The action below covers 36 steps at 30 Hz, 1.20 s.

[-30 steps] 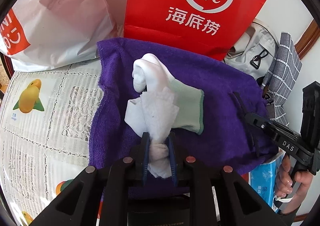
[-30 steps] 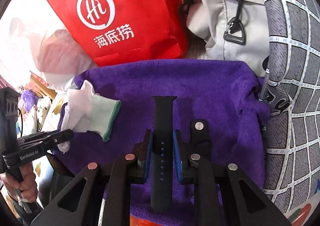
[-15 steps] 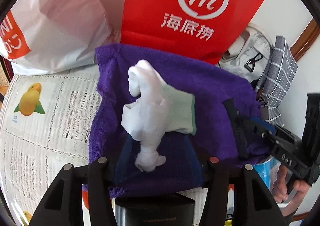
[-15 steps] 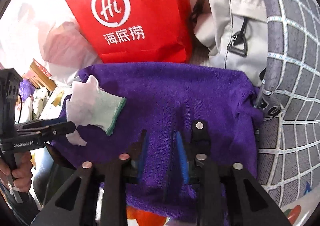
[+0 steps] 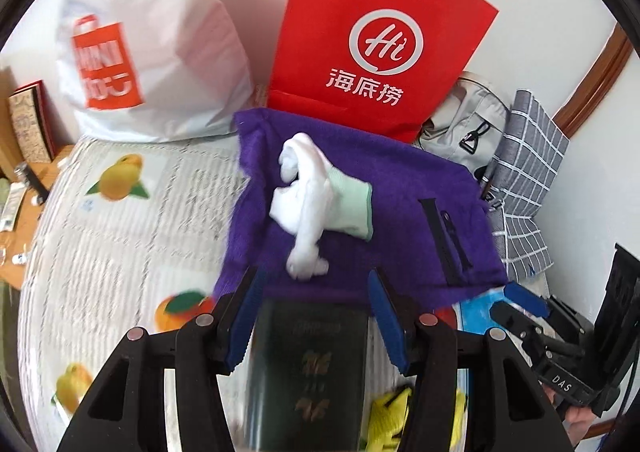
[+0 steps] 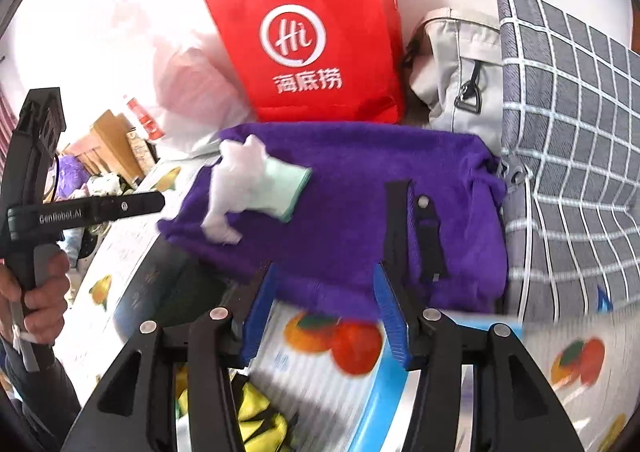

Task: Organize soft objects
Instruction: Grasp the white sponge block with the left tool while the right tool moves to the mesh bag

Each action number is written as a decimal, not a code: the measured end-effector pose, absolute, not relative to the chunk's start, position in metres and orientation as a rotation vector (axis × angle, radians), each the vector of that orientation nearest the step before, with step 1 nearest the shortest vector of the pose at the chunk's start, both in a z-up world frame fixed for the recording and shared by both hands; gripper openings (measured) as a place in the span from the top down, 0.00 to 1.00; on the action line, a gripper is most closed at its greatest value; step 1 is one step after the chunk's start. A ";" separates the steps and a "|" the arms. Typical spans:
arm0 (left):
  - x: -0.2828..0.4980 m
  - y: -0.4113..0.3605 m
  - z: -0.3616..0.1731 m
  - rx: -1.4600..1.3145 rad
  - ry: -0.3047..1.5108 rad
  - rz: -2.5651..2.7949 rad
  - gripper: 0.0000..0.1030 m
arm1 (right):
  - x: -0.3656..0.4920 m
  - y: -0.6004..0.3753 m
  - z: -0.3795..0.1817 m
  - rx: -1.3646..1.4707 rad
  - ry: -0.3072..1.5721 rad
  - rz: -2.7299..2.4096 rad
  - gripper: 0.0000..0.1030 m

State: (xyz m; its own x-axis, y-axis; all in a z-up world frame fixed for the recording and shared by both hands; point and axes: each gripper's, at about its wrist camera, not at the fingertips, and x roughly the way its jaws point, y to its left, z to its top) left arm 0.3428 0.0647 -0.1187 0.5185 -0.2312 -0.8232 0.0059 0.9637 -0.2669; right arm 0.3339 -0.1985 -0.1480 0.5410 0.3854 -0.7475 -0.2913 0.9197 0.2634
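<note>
A purple towel [image 5: 400, 188] lies spread on the table. A white glove with a green cuff [image 5: 316, 196] lies loose on its left part, and two black watch strap pieces [image 5: 444, 236] lie on its right part. The right wrist view shows the towel [image 6: 352, 172], the glove [image 6: 256, 180] and the straps [image 6: 416, 228] too. My left gripper [image 5: 316, 316] is open and empty, drawn back from the towel's near edge over a dark book [image 5: 308, 372]. My right gripper [image 6: 324, 308] is open and empty, just short of the straps.
A red paper bag [image 5: 376, 44] and a white shopping bag [image 5: 148, 52] stand behind the towel. A grey bag [image 6: 456, 72] and a checked grey cloth [image 6: 568, 156] lie to the right. A yellow soft item [image 6: 256, 416] and a blue box [image 6: 384, 388] lie near me.
My left gripper let go of the white glove and my right let go of the black strap. Both opened and pulled back toward me; glove and straps stay on the towel.
</note>
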 end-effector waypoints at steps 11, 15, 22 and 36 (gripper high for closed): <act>0.253 0.101 -0.125 -0.231 1.016 -0.057 0.49 | 0.250 -0.186 -0.147 0.134 0.950 0.459 0.50; 0.226 0.109 -0.140 -0.246 1.033 -0.054 0.48 | 0.225 -0.184 -0.148 0.134 0.956 0.461 0.49; 0.197 0.107 -0.166 -0.217 1.055 -0.074 0.41 | 0.195 -0.180 -0.155 0.130 0.987 0.460 0.47; 0.187 0.106 -0.214 -0.120 1.094 -0.060 0.38 | 0.167 -0.140 -0.180 0.036 1.027 0.470 0.34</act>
